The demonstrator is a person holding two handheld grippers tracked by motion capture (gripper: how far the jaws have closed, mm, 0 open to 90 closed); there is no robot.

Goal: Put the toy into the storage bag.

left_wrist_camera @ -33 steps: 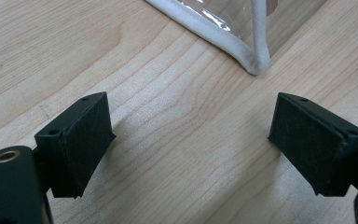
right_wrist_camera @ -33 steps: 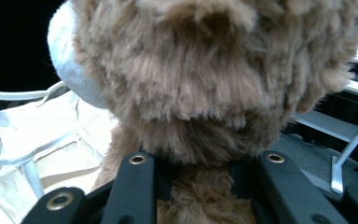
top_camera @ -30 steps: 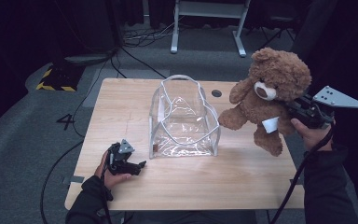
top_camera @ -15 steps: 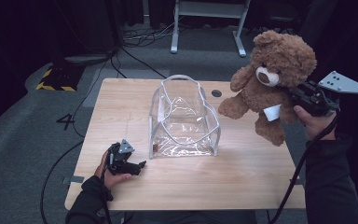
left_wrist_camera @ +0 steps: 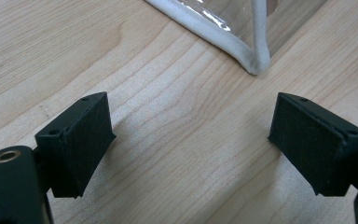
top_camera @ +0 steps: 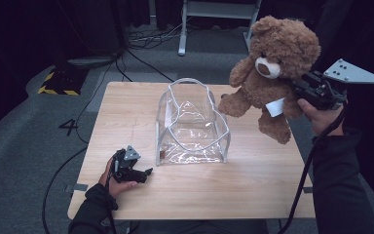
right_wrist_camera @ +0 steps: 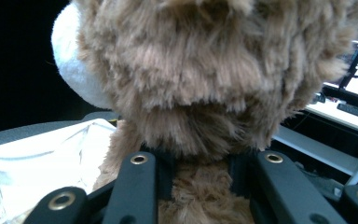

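My right gripper (top_camera: 306, 88) is clamped on the fluffy brown teddy bear (top_camera: 272, 73), held in the air at two o'clock of the clear plastic bag (top_camera: 191, 124) (white-piped). My left gripper (top_camera: 137, 170) rests at seven o'clock on the pale wooden table (top_camera: 253, 190), jaws apart.

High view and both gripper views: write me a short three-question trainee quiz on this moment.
1. True or false: the brown plush teddy bear rests on the light wooden table.
2. Which gripper is shut on the bear? A) left gripper B) right gripper
3. Fill in: the clear plastic bag with white piping stands with its opening facing ____.

Key
1. False; the bear hangs in the air beside the bag.
2. B; the left gripper's jaws stand open over bare wood near the bag's corner.
3. Up.
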